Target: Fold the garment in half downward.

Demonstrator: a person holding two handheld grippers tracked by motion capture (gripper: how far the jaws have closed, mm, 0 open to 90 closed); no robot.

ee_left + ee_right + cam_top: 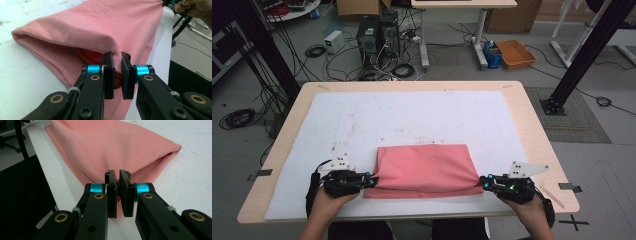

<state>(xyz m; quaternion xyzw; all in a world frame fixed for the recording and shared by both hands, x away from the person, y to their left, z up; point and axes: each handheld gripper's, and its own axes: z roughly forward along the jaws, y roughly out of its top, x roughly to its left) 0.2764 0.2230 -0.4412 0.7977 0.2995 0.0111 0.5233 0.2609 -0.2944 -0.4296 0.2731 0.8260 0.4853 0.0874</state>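
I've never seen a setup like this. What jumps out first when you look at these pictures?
The folded pink cloth catches the eye, lying at the near edge of the white mat on the table. A person's left gripper and right gripper each pinch one of its near corners, lifting them slightly. Behind, cables and computers clutter the floor.

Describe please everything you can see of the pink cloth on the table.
The pink cloth is a soft, finely ribbed knit fabric, folded into a flat rectangle of several layers. It lies on the white mat near the person's edge of the table. The left gripper is shut on its near left corner and the right gripper on its near right corner; both pinched corners are lifted a little, so the layers gape open at the sides.
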